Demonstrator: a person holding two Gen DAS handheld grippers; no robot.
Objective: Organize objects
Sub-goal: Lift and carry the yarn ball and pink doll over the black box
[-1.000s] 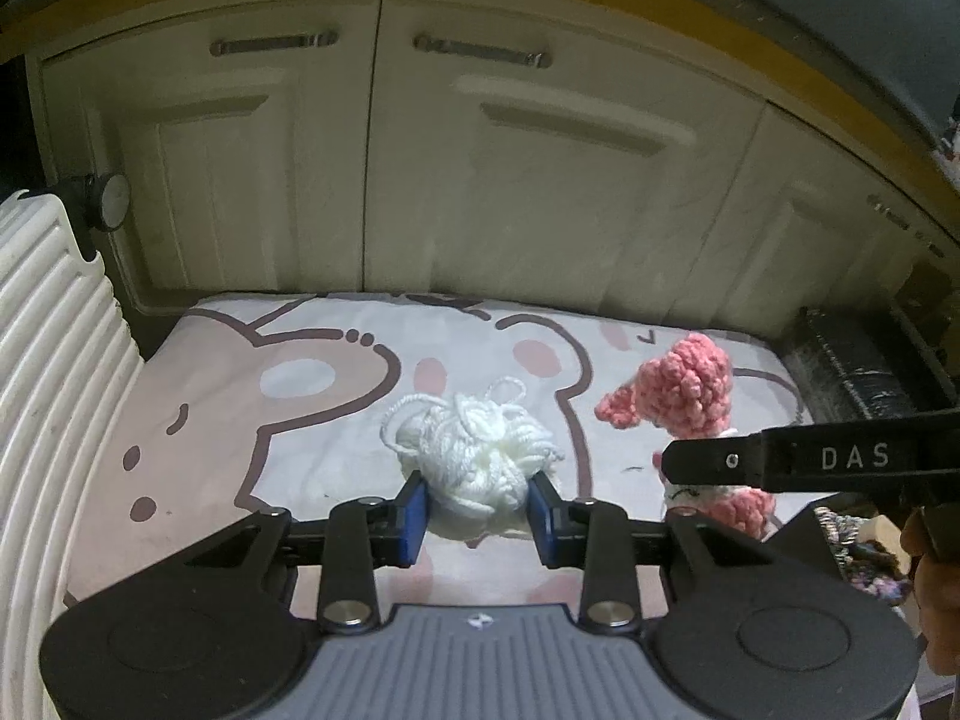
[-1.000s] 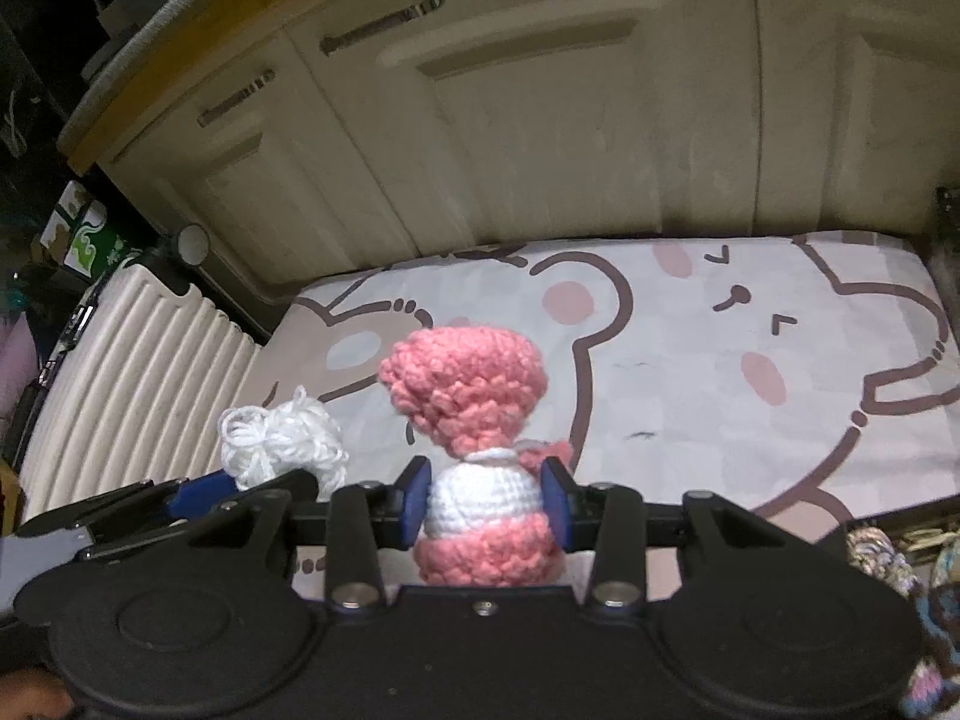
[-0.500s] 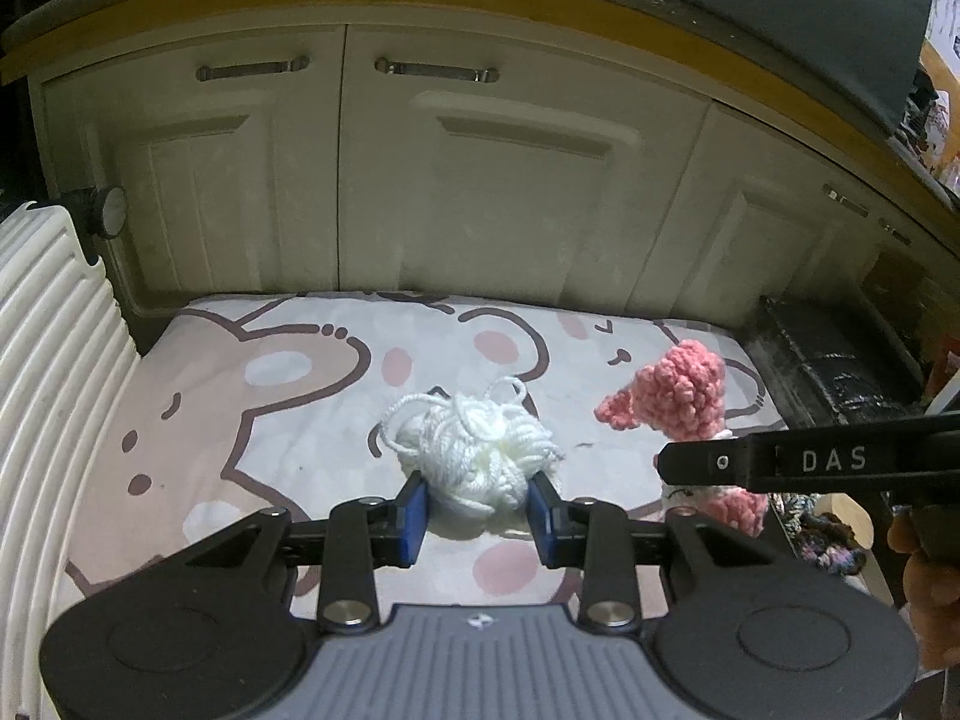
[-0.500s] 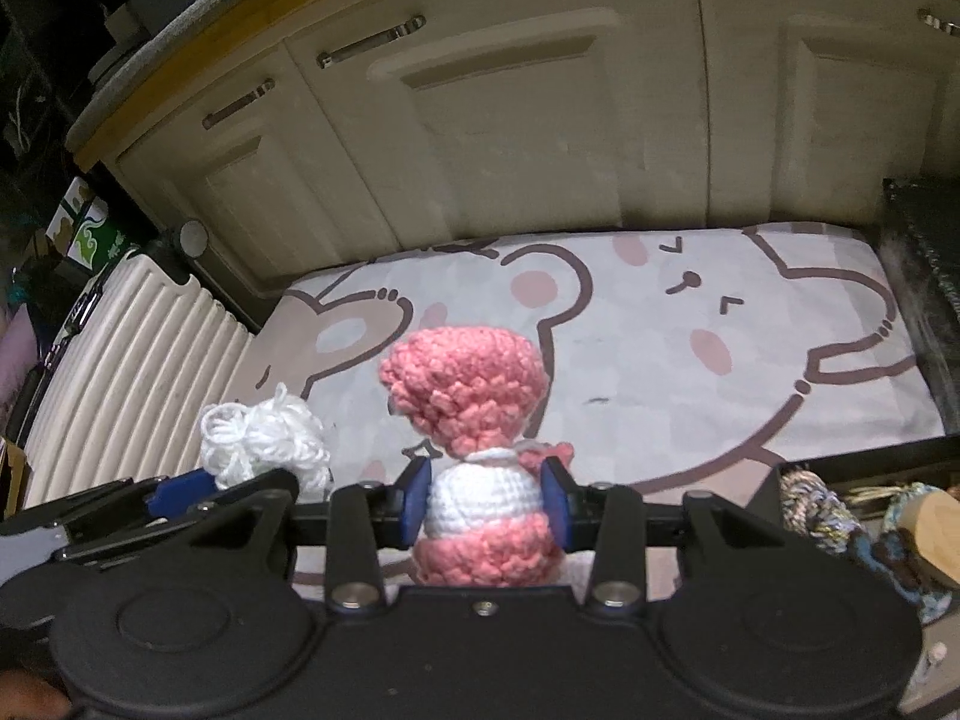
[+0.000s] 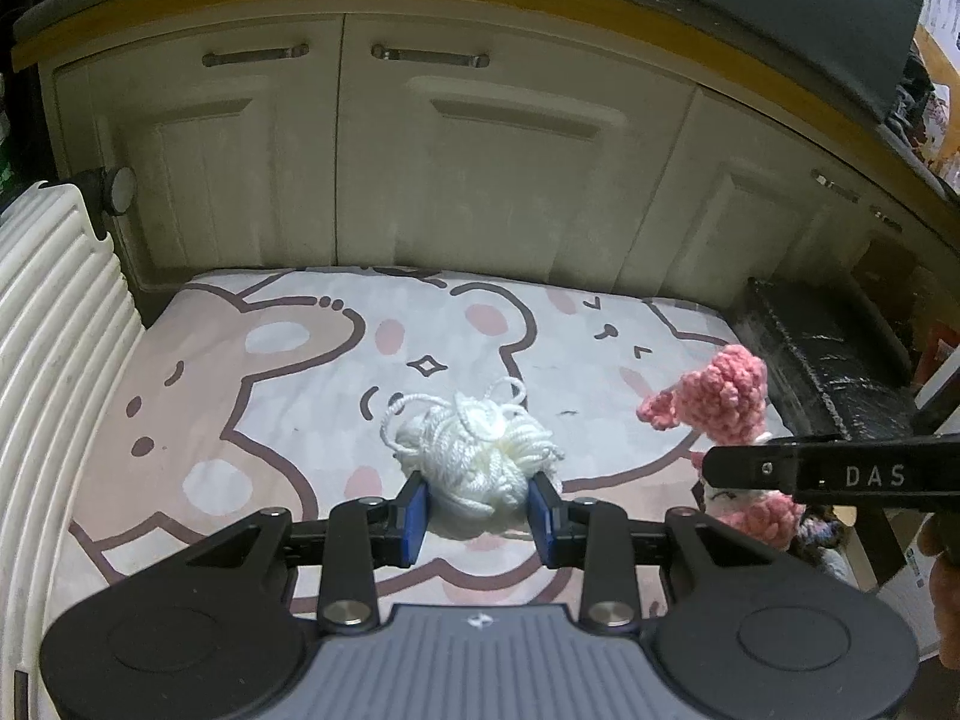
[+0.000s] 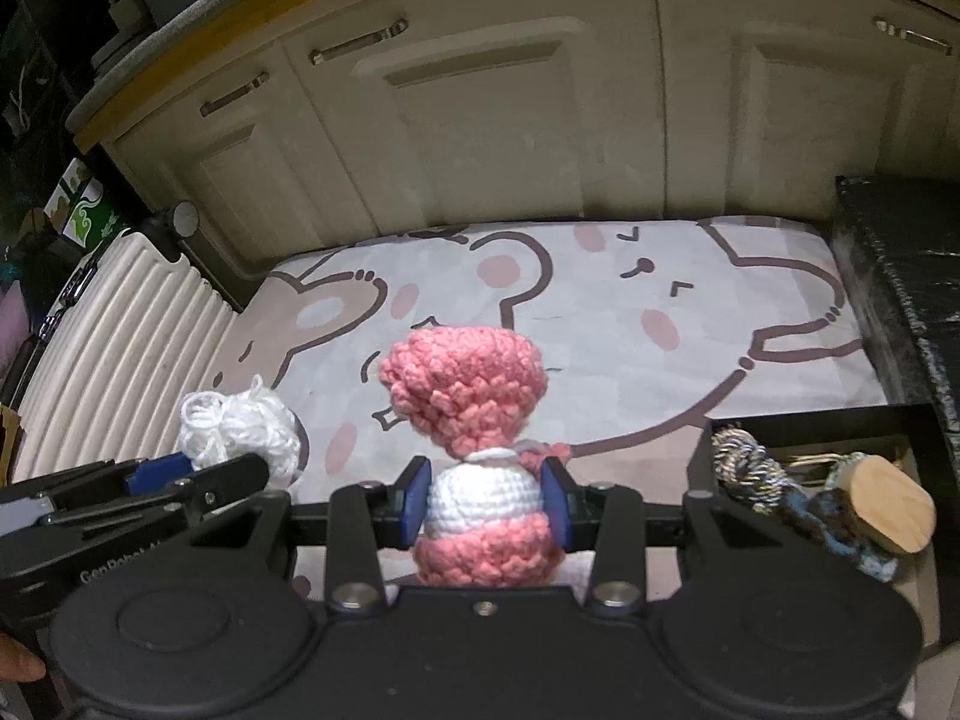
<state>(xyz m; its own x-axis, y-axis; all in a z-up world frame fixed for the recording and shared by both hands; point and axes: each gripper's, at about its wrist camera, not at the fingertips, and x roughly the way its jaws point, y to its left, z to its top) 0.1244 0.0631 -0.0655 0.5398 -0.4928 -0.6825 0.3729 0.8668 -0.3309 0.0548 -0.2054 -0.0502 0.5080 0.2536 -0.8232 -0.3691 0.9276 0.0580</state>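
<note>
Both claws have drawn back and risen since the earlier frames, so more of the bear-print mat [image 5: 252,396] and the black box [image 6: 810,438] at near right now show. Nearest, the left claw [image 5: 480,507] is clamped on a ball of white yarn [image 5: 480,456], held clear above the mat. Just to its right, the right claw [image 6: 486,501] is clamped on the white waist of a pink crochet doll [image 6: 468,396], upright and also lifted. A multicoloured yarn bundle [image 6: 750,474] with a wooden piece [image 6: 888,504] lies in the box. Far behind stand cream cupboard doors [image 5: 480,150]; a ribbed white board [image 5: 54,324] lies at left.
</note>
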